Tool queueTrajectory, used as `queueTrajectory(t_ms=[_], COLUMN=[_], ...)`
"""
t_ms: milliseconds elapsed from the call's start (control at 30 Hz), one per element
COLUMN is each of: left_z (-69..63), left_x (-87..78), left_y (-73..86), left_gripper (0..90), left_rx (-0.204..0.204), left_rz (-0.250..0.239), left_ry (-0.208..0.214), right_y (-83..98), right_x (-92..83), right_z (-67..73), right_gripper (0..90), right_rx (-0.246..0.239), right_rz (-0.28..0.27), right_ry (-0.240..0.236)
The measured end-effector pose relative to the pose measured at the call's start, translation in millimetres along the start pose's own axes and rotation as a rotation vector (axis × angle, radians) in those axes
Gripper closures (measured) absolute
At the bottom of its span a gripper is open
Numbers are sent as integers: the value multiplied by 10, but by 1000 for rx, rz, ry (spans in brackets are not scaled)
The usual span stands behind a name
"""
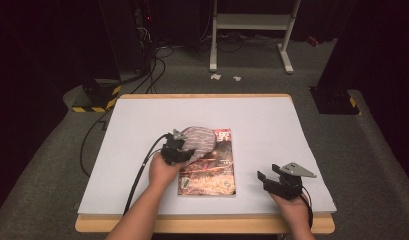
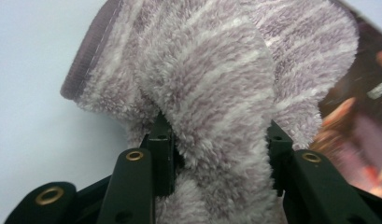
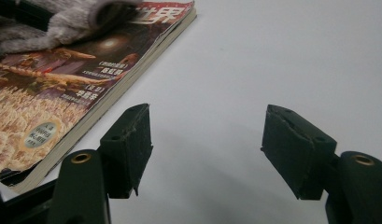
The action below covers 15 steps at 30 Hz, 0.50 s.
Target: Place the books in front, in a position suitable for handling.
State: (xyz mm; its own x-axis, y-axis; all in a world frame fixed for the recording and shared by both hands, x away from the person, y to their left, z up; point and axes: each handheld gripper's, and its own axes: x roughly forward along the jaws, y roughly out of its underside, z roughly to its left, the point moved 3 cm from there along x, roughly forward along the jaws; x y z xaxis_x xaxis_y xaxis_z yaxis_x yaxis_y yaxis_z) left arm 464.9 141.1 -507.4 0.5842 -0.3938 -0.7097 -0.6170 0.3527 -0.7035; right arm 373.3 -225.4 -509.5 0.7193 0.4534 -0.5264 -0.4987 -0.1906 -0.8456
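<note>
My left gripper (image 1: 179,150) is clamped on the fuzzy striped cloth (image 1: 199,139) lying over the magazine (image 1: 212,167), my right gripper (image 1: 277,179) rests open beside it, so I judge I'm mid-wipe and should drag it across the cover.

Only readable bit is on the magazine (image 3: 76,88) cover: big white characters ending in 世界 at the top edge, the smaller lines and round sticker too tiny to make out.
</note>
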Motion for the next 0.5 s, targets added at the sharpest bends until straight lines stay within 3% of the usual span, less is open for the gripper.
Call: queueTrajectory(t_ms=[100, 233, 300, 500], left_z=[60, -32, -115, -495], left_x=[-34, 4, 52, 286], left_y=[41, 17, -31, -237], left_gripper=[582, 587, 586, 587], left_rx=[-27, -27, -11, 38], left_rz=[-4, -15, -14, -28], left_ry=[-9, -19, -15, 55], right_y=[-1, -4, 3, 16], right_x=[-24, -68, -73, -82], right_z=[6, 7, -1, -37], right_gripper=[327, 327, 327, 328], right_rx=[-9, -6, -4, 6], right_rz=[-5, -17, -17, -17], right_ry=[1, 3, 4, 6])
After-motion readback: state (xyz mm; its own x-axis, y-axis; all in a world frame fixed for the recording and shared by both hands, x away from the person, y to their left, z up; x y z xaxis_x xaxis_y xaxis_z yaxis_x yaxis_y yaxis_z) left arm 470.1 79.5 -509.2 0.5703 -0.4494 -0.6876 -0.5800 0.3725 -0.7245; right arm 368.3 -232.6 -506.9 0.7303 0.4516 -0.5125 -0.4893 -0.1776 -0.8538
